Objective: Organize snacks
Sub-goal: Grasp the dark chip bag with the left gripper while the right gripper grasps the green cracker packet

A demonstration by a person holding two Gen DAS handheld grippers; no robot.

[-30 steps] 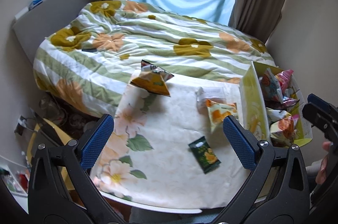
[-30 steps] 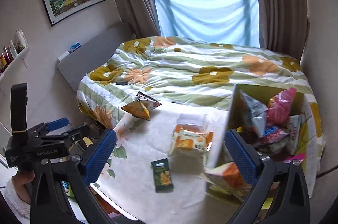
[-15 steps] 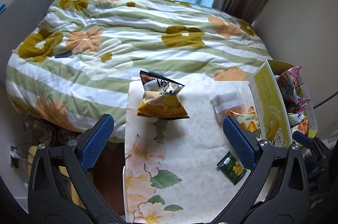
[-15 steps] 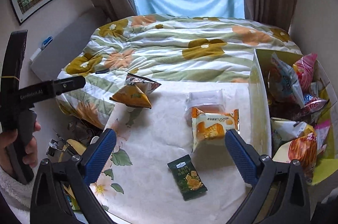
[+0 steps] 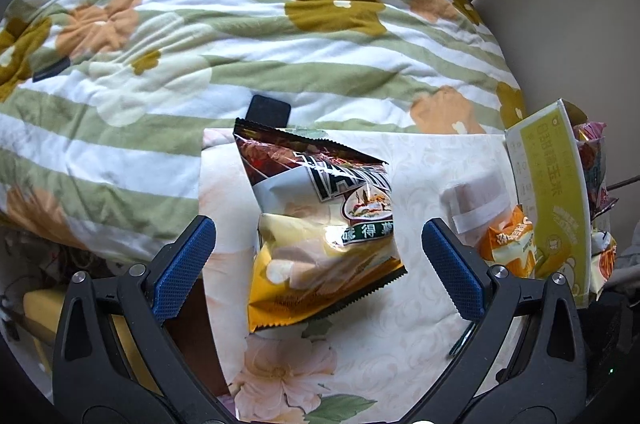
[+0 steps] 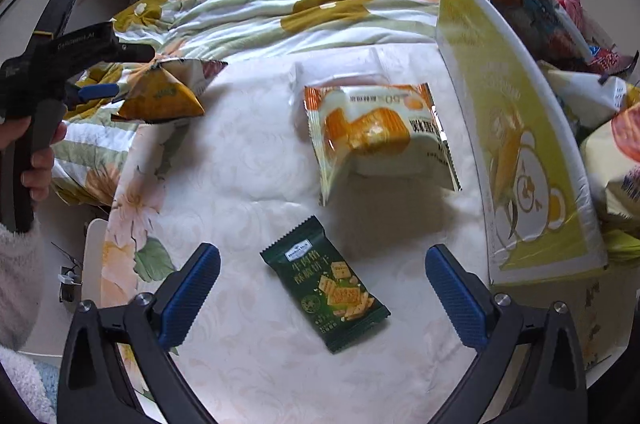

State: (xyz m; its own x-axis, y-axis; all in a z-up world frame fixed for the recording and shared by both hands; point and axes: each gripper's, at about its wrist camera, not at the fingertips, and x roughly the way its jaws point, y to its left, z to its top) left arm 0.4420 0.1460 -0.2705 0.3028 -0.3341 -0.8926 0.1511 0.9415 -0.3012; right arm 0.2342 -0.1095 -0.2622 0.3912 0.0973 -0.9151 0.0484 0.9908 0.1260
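A: Left wrist view: our left gripper (image 5: 319, 266) is released, jaws wide, and the chip bag (image 5: 320, 224) lies straight ahead between the two blue pads (image 5: 184, 266), not touched. It rests on the counter (image 5: 420, 304) near the far left corner, against the bed quilt (image 5: 200, 24).

B: Long axis?

A: It runs away from us along the fingers, sealed top far, yellow bottom seam near and tilted to the right. We judge the jaws would close across the short width, which suits a puffy bag.

B: Right side?

A: Right gripper (image 6: 322, 292) is also released. The green cracker packet (image 6: 326, 284) lies flat just ahead between its pads, long axis diagonal, near end to the right. The orange cake packet (image 6: 376, 136) sits further ahead; the yellow snack box (image 6: 520, 144) stands to the right, already holding several bags.

B: Which hand is nearer what?

A: Left for the chip bag, right for the green packet. In the right wrist view the left gripper (image 6: 100, 90) hovers beside the chip bag (image 6: 168, 96). The box is far right of it, so we expect a carry across the counter.
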